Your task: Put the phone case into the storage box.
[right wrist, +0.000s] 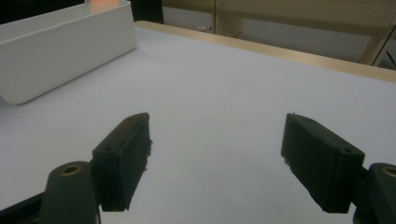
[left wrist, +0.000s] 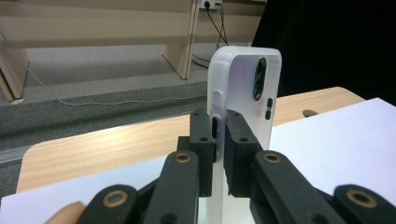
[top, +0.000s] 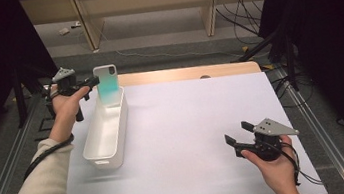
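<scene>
Here the left gripper (top: 88,83) sits at the far left edge of the table (top: 189,125), its jaws clamped on the side edge of a phone case (top: 107,83). In the left gripper view the two black pads (left wrist: 203,135) press on the case's (left wrist: 243,93) thin white edge from either side, and the case rises upright straight ahead of them, its camera cutout toward the top. From above, the case shows a teal-tinted face and stands on end just ahead of the jaws, over the far end of a long white bin (top: 106,131); whether its lower edge touches the bin's floor cannot be told. The bin stretches from just below the gripped case back toward the person, beside the left forearm.

Well away to the right, near the table's front edge, the right gripper (top: 238,137) is held low over the bare white tabletop with its jaws spread wide and nothing between them. In the right gripper view the two pads (right wrist: 123,158) stand far apart, and the bin (right wrist: 60,51) lies ahead and to the left of them.
</scene>
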Demonstrator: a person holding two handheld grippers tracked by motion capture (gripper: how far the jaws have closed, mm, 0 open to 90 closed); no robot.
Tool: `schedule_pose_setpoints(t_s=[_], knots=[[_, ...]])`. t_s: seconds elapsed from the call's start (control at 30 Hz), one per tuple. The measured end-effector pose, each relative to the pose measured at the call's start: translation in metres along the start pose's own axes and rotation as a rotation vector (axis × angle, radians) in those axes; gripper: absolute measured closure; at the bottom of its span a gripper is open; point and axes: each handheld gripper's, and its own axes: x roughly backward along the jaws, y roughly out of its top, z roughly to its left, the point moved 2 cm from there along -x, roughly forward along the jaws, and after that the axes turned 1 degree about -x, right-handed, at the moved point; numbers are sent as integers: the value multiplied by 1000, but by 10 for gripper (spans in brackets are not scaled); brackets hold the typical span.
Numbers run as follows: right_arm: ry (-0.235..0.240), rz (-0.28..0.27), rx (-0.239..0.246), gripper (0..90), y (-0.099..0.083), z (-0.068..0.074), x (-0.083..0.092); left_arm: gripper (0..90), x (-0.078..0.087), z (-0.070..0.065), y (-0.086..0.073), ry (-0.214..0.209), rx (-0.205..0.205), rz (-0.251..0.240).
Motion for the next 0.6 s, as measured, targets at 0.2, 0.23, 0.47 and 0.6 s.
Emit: schedule_pose_setpoints(t_s=[0.2, 0.23, 0.47, 0.6], knots=[[-6, 8, 0, 252, 0, 0, 1, 829, -3, 2, -4, 2, 5, 8], [-4, 4, -11, 251, 0, 0, 0, 828, -3, 2, -5, 2, 5, 8], [-7, -1, -1, 252, 0, 0, 0, 828, -4, 2, -7, 7, -2, 16], [-4, 29, 2, 252, 0, 0, 2, 827, -6, 2, -9, 12, -6, 23]])
